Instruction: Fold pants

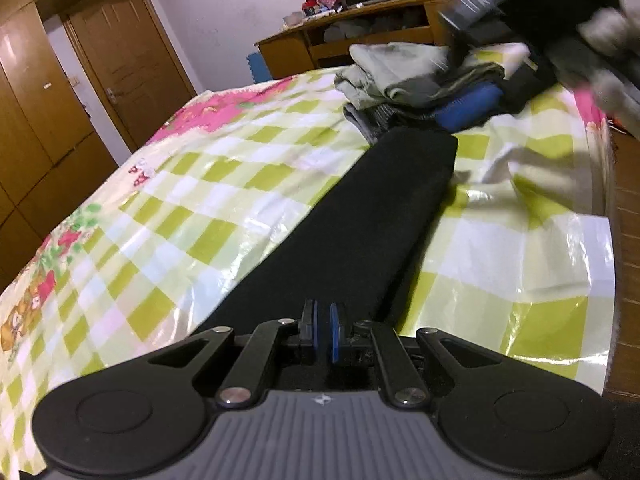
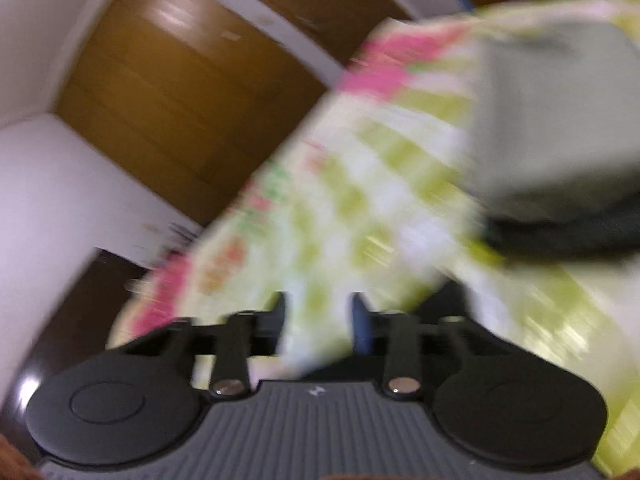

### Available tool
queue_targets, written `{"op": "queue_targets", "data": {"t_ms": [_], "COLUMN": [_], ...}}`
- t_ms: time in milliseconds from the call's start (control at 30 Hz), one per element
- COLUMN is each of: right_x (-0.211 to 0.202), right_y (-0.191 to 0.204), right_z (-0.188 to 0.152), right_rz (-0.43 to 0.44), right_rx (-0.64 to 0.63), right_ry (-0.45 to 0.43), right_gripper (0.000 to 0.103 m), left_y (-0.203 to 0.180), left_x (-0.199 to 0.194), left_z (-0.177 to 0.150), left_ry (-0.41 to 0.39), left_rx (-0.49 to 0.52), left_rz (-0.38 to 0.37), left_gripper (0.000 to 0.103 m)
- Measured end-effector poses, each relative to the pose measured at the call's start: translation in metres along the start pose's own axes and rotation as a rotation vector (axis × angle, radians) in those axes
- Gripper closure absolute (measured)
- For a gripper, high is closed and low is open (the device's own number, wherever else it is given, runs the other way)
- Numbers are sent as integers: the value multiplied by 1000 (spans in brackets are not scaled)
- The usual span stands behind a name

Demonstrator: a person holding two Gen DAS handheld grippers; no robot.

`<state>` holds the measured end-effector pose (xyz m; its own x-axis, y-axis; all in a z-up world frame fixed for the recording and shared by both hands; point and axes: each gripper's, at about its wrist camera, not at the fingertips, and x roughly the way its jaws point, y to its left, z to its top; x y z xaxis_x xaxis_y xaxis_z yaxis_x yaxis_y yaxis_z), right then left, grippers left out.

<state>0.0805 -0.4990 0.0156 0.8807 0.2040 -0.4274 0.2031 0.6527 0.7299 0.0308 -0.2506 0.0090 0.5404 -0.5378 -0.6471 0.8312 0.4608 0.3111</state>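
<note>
The black pants (image 1: 372, 216) lie as one long narrow strip on the green-checked plastic sheet (image 1: 192, 208), running from my left gripper (image 1: 323, 328) away to the clothes pile. The left gripper's blue pads stand almost together, and the near end of the pants runs up into them. In the blurred right wrist view my right gripper (image 2: 320, 316) is open above the sheet (image 2: 360, 208), with only the sheet showing between its fingers. A dark patch (image 2: 444, 300) lies just right of its right finger; I cannot tell what it is.
A pile of folded grey, dark and blue clothes (image 1: 404, 84) sits at the far end of the pants, seen as a grey garment (image 2: 552, 120) from the right. A blurred hand and tool (image 1: 568, 12) hover above it. Desk (image 1: 360, 32), doors (image 1: 120, 64), bed edge and floor (image 1: 628, 208) at right.
</note>
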Motion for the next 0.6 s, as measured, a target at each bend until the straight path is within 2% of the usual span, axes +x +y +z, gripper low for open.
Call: {"op": "queue_targets", "data": {"t_ms": [33, 100, 333, 367, 433, 500, 600], "right_x": [-3, -9, 12, 16, 17, 13, 9], "right_y": [-13, -30, -49, -51, -45, -43, -53], "right_z": [-10, -23, -25, -22, -21, -19, -17], "right_rz": [-51, -92, -126, -123, -134, -144, -141], "right_rx": [35, 91, 115, 119, 83, 58, 136], "right_ry": [29, 46, 23, 18, 4, 10, -4], "right_gripper": [58, 58, 58, 59, 78, 78, 78], "left_y": [-1, -2, -12, -12, -12, -10, -8], "left_x": [1, 1, 4, 5, 6, 6, 6], "left_z": [-1, -1, 0, 0, -1, -1, 0], "left_ry": [4, 6, 14, 15, 14, 15, 13], "left_rx": [1, 3, 16, 17, 14, 8, -6], "left_rz": [-4, -7, -23, -24, -29, -29, -34], "left_gripper": [81, 81, 81, 81, 80, 80, 80]}}
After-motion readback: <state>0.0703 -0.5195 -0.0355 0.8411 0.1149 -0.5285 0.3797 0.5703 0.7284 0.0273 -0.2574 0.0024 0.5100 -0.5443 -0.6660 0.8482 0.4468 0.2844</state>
